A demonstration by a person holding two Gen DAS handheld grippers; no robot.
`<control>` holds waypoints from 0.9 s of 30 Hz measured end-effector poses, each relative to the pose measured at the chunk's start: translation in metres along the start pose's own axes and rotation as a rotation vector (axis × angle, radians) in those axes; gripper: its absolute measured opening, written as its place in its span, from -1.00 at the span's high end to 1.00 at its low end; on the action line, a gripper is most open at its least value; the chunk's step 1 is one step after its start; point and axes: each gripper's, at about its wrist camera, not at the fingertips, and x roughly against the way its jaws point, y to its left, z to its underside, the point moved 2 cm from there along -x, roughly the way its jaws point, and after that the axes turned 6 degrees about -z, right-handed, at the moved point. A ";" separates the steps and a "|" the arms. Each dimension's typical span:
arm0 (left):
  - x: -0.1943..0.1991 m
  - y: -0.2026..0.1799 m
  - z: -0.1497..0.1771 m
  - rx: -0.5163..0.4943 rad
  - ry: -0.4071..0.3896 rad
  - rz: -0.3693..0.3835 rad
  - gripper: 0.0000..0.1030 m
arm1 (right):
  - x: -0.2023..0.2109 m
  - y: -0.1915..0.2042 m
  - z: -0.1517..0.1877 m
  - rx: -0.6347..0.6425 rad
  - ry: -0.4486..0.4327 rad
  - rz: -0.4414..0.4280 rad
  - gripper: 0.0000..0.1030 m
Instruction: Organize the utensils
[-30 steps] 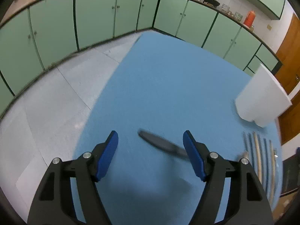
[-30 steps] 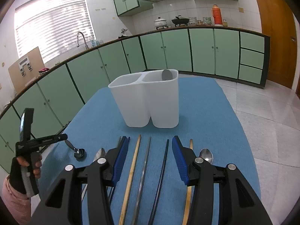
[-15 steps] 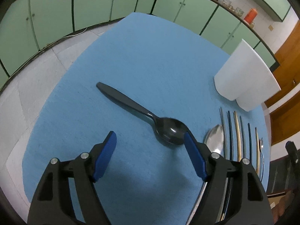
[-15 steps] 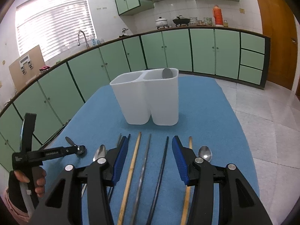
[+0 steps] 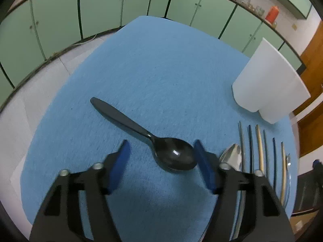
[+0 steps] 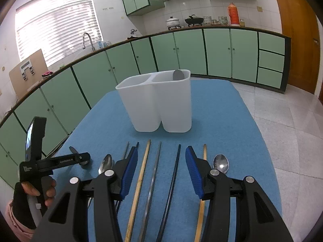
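Left wrist view: left gripper (image 5: 160,151) tilted down over the blue mat (image 5: 161,70), jaws closing around the bowl of a black spoon (image 5: 145,135). Bowl lying between the blue pads, close to the right-hand pad; contact not clear, nothing gripped. Handle pointing away up and to the left, flat on the mat. Just right of the gripper, a silver spoon (image 5: 232,155), then a row of chopsticks (image 5: 259,147) side by side. Beyond them, a white holder (image 5: 268,84) standing upright near the mat's far right edge.

Right wrist view: right gripper (image 6: 161,167) hanging partly open above the chopsticks (image 6: 155,171), nothing between its pads. A second silver spoon (image 6: 221,163) lying right of the row, the other silver spoon (image 6: 106,164) left of it. White two-part holder (image 6: 155,104) upright straight ahead, one grey utensil end (image 6: 178,74) showing in its right compartment. At far left, a hand (image 6: 40,189) gripping the left gripper's handle, with its tip down at the black spoon (image 6: 76,155).
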 end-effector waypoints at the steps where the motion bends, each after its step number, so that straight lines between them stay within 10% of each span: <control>1: 0.000 -0.001 0.000 -0.009 -0.003 0.000 0.02 | 0.000 -0.001 0.000 -0.003 -0.001 0.002 0.05; 9: 0.000 0.005 0.002 -0.033 0.006 0.051 0.83 | -0.001 0.001 0.001 -0.005 0.000 -0.003 0.05; 27: 0.023 0.003 0.023 -0.142 -0.054 0.152 0.94 | 0.003 0.002 0.002 0.003 -0.005 -0.006 0.05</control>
